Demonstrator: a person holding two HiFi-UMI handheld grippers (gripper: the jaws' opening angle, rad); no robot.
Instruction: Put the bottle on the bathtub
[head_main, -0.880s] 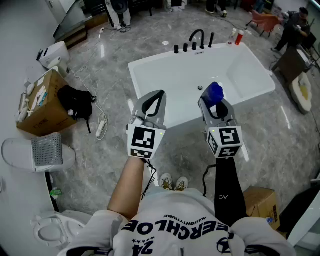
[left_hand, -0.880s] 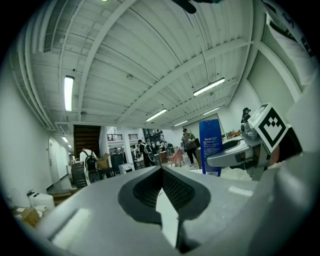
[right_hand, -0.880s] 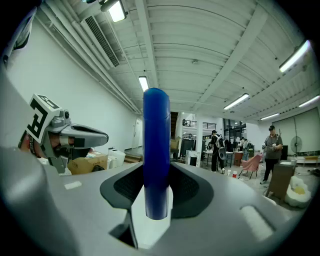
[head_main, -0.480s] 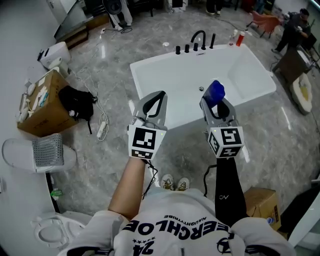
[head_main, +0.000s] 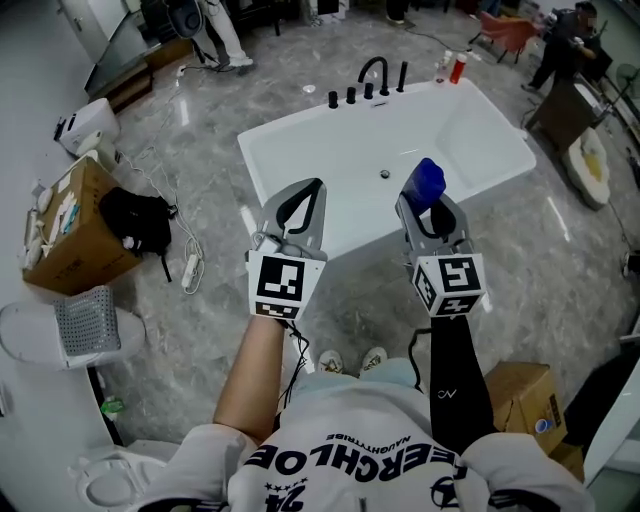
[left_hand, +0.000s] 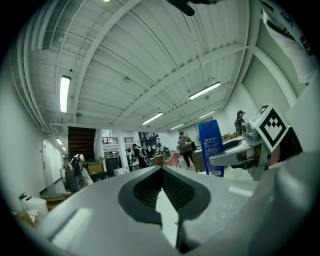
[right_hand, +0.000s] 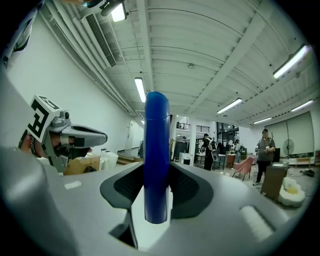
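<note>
Status: carry phase, the bottle isn't down yet.

- Right tool is pinching the blue bottle low on its body, pads on both sides. Most of the bottle stands above the jaws.
- I'm holding that tool level so the bottle rides upright. My guess is it can then go base-first onto a ledge with no wrist roll.
- The low grip leaves the base just under the jaws, so the drop at release should be short.
- Left tool is pressed together with nothing in it. It's parked level beside the right one, well apart from the bottle. This job needs one hand, so it just stays out of the way.
- From the head view the bottle sits at the near side of the bathtub, touching nothing. I can't tell from these angles whether it's over the rim or short of it.
- The tub is empty and white. The faucet and its handles are on the far rim, with a couple of small bottles at the far corner.

The rim looks narrow and glossy, so tipping or sliding into the basin is the risk. I'd centre the base on the ledge before I spread the jaws.
</note>
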